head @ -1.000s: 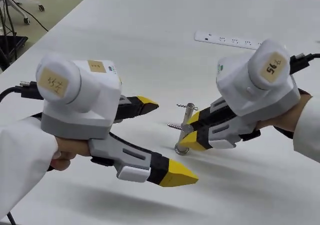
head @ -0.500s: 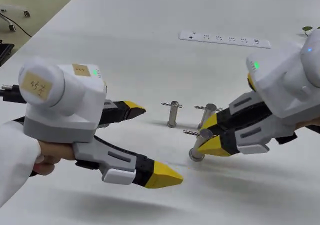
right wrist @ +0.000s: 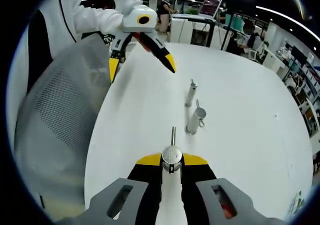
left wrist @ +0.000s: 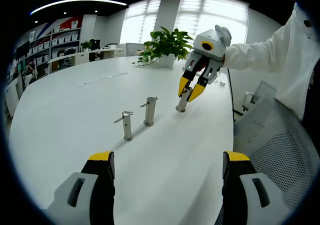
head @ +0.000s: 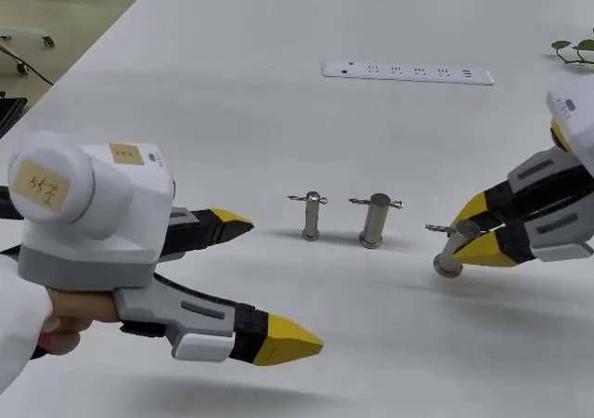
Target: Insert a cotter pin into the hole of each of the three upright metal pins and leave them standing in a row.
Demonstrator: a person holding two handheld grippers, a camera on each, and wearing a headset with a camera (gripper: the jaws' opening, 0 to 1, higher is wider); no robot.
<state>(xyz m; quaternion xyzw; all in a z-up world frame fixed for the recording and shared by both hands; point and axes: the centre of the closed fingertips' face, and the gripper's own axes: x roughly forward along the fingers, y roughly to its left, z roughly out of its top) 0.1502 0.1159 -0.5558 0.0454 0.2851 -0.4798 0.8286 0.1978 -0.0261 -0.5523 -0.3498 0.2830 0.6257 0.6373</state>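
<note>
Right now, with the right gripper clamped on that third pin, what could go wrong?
1. The third pin leans in the right gripper, with its base seemingly on the table; released like this, it may topple.
2. If it falls toward the row, it could knock over the middle pin standing close by.
3. Its cotter pin sticks out sideways and might slip out if jolted.

White sleeve (head: 13,330); the left hand-held gripper (head: 277,283) is white-grey with yellow-tipped black jaws.
</note>
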